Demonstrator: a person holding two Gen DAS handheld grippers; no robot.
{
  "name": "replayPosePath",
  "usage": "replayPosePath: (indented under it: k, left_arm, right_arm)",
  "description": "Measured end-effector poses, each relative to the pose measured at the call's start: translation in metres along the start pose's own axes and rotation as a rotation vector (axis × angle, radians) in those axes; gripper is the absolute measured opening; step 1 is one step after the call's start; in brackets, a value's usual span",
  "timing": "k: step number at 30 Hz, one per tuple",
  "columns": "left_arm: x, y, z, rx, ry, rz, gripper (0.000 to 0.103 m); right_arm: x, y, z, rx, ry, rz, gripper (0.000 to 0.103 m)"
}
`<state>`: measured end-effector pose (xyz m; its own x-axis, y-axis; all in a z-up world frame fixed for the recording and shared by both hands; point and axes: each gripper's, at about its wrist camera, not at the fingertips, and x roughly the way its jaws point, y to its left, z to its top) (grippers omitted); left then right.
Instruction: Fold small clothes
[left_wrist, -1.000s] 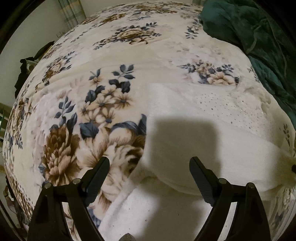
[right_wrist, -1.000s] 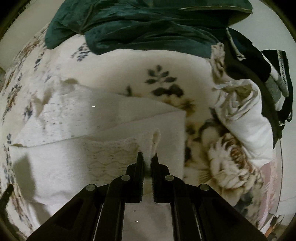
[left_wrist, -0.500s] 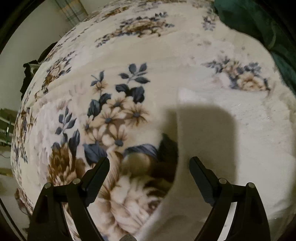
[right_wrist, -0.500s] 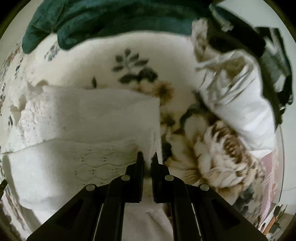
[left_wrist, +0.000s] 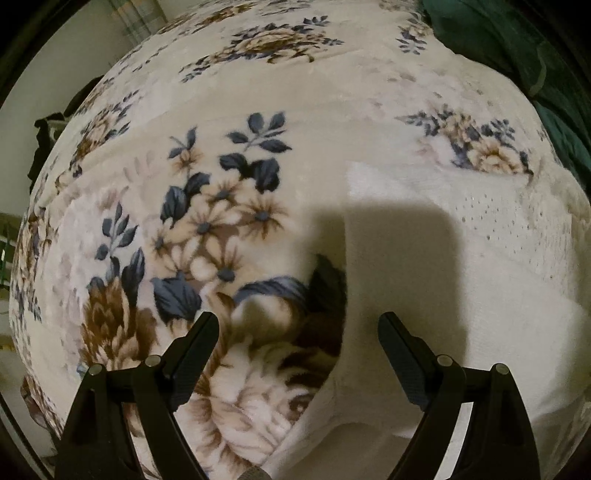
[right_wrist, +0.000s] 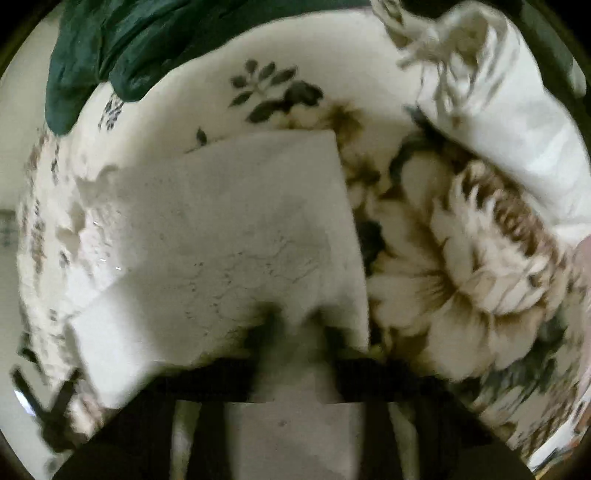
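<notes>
A white knitted garment is laid on a floral bed blanket.

The left tongs (left_wrist: 297, 339) are held wide open, empty, over the white knitted garment's (left_wrist: 424, 266) left edge; the right tongs (right_wrist: 295, 332), blurred, are nearly closed, pinching a fold of it beside the floral blanket (right_wrist: 461, 280).

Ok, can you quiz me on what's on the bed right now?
1. True or false: the left gripper is holding the white garment.
2. What colour is the bunched cloth at the far side of the bed? A red, B dark green, C yellow.
3. Fill in: the garment lies on a blanket printed with ____.

Key: 1 false, its jaws are open and empty. 2 B. 3 flowers.
</notes>
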<state>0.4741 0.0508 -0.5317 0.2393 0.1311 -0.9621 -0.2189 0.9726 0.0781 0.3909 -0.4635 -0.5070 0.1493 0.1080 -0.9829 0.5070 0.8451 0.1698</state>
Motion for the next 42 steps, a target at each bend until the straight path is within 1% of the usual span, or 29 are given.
replayPosePath:
  k: [3,4,5,7,8,10,12,13,14,15,16,17,19,22,24,26,27,29,30,32,36,38,39,40,41,42]
  left_arm:
    - [-0.002,0.005,0.005,-0.013,-0.018,-0.013,0.088]
    - [-0.001,0.006,0.007,-0.014,-0.018,-0.015,0.088]
    - [0.003,0.006,0.009,-0.011,-0.015,-0.015,0.088]
    - [0.014,0.004,0.012,0.001,0.006,-0.007,0.088]
    - [0.019,0.004,0.013,0.005,0.015,0.0,0.088]
    - [0.033,0.006,0.016,0.009,0.035,0.016,0.088]
    - [0.041,0.01,0.019,0.011,0.05,0.015,0.088]
    - [0.04,0.014,0.02,0.007,0.053,0.012,0.088]
    - [0.037,0.016,0.021,0.001,0.05,0.007,0.088]
    - [0.03,0.021,0.021,-0.011,0.035,-0.007,0.088]
    - [0.024,0.024,0.021,-0.016,0.026,-0.012,0.088]
    - [0.018,0.027,0.021,-0.023,0.018,-0.019,0.088]
    - [0.004,0.031,0.019,-0.031,0.008,-0.047,0.088]
    - [-0.01,0.025,0.011,-0.017,0.002,-0.082,0.088]
    - [-0.012,0.011,0.002,0.032,0.008,-0.097,0.088]
    - [0.001,-0.002,-0.005,0.1,0.025,-0.067,0.088]
    - [0.008,-0.007,-0.008,0.112,0.033,-0.055,0.088]
    - [0.028,-0.009,-0.012,0.124,0.061,-0.045,0.088]
    - [0.037,-0.007,-0.013,0.117,0.069,-0.052,0.09]
    - [0.04,-0.003,-0.012,0.107,0.061,-0.075,0.092]
    - [0.04,0.0,-0.012,0.115,0.049,-0.086,0.092]
    - [0.03,0.003,-0.012,0.103,0.044,-0.093,0.092]
    - [0.02,0.004,-0.013,0.093,0.032,-0.103,0.092]
    - [0.01,0.004,-0.014,0.084,0.021,-0.115,0.092]
    - [-0.001,0.003,-0.017,0.077,0.011,-0.124,0.092]
    - [-0.014,0.002,-0.02,0.071,-0.006,-0.129,0.092]
  right_arm:
    - [-0.018,0.0,-0.001,0.007,-0.1,-0.047,0.009]
    - [-0.02,-0.002,0.0,0.014,-0.114,-0.059,0.008]
    - [-0.019,-0.004,0.002,0.02,-0.116,-0.075,0.007]
    - [-0.009,-0.008,0.005,0.016,-0.088,-0.107,0.007]
    - [-0.002,-0.007,0.005,0.006,-0.081,-0.138,0.007]
    - [0.007,-0.001,0.009,-0.018,-0.072,-0.164,0.007]
    - [0.013,0.001,0.012,-0.02,-0.052,-0.175,0.008]
    - [0.014,0.001,0.014,-0.01,-0.043,-0.171,0.009]
    - [0.012,0.001,0.015,0.008,-0.031,-0.164,0.022]
    - [0.008,0.001,0.015,0.02,-0.027,-0.168,0.03]
    - [0.003,0.005,0.019,0.029,-0.037,-0.165,0.041]
    - [-0.009,0.009,0.015,0.032,-0.066,-0.161,0.044]
    - [-0.028,0.018,0.009,-0.001,-0.111,-0.153,0.045]
    - [-0.043,0.051,-0.009,-0.103,-0.148,-0.11,0.045]
    - [-0.035,0.077,-0.019,-0.173,-0.123,-0.077,0.045]
    - [-0.016,0.094,-0.03,-0.221,-0.075,-0.056,0.045]
    - [0.001,0.101,-0.036,-0.229,-0.042,-0.058,0.045]
    - [0.027,0.105,-0.041,-0.233,0.001,-0.096,0.045]
    - [0.039,0.103,-0.044,-0.23,0.008,-0.119,0.045]
    - [0.048,0.1,-0.046,-0.221,0.001,-0.131,0.045]
    - [0.05,0.102,-0.047,-0.214,0.003,-0.142,0.045]
    - [0.042,0.104,-0.046,-0.213,0.021,-0.135,0.045]
    - [0.033,0.101,-0.045,-0.206,0.03,-0.115,0.045]
    - [0.023,0.097,-0.045,-0.2,0.032,-0.096,0.047]
    - [0.008,0.091,-0.046,-0.192,0.032,-0.073,0.053]
    - [-0.001,0.086,-0.044,-0.188,0.032,-0.058,0.055]
